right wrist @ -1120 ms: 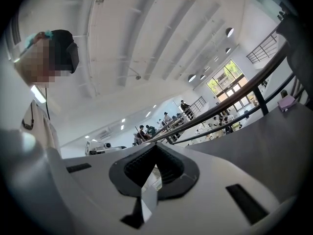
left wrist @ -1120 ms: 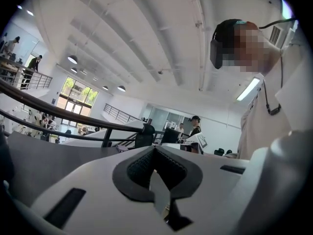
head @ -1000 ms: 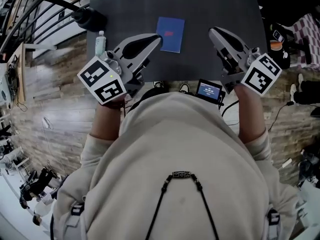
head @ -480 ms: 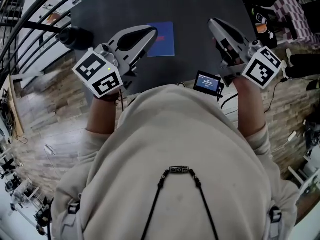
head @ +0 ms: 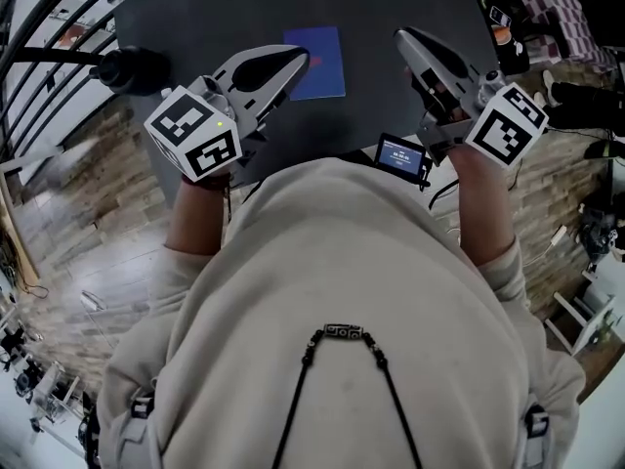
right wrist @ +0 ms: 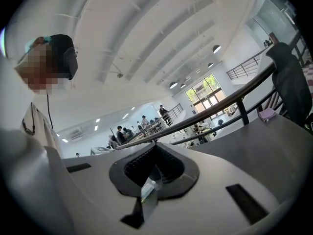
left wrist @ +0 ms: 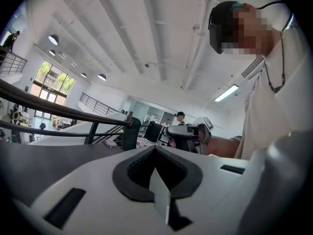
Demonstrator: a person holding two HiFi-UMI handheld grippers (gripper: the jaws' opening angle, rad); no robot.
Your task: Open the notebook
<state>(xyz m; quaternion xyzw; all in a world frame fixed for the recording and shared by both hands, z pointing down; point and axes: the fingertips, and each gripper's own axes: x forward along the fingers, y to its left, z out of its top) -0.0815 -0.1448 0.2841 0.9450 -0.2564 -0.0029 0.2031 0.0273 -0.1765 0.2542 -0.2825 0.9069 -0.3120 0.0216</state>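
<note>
A closed blue notebook point(head: 322, 66) lies flat on the dark table point(head: 391, 8), in the head view only. My left gripper point(head: 304, 60) hangs over the table's near part. Its tips reach the notebook's left edge, and whether they touch it I cannot tell. In the left gripper view its jaws point(left wrist: 155, 148) meet at the tips with nothing between them. My right gripper point(head: 399, 37) hovers to the right of the notebook, apart from it, and is shut and empty point(right wrist: 155, 146). Neither gripper view shows the notebook.
A small device with a lit screen point(head: 401, 154) sits at the table's near edge between my arms. A black rounded object point(head: 127, 69) stands at the table's left side, by dark railings point(head: 39, 27). Wooden floor point(head: 88, 223) lies to the left, clutter to the right.
Both grippers have moved forward over the table. The left one now overlaps the notebook's left edge. Both stayed shut. The view has shifted, and a small bottle at the left has dropped out of it.
</note>
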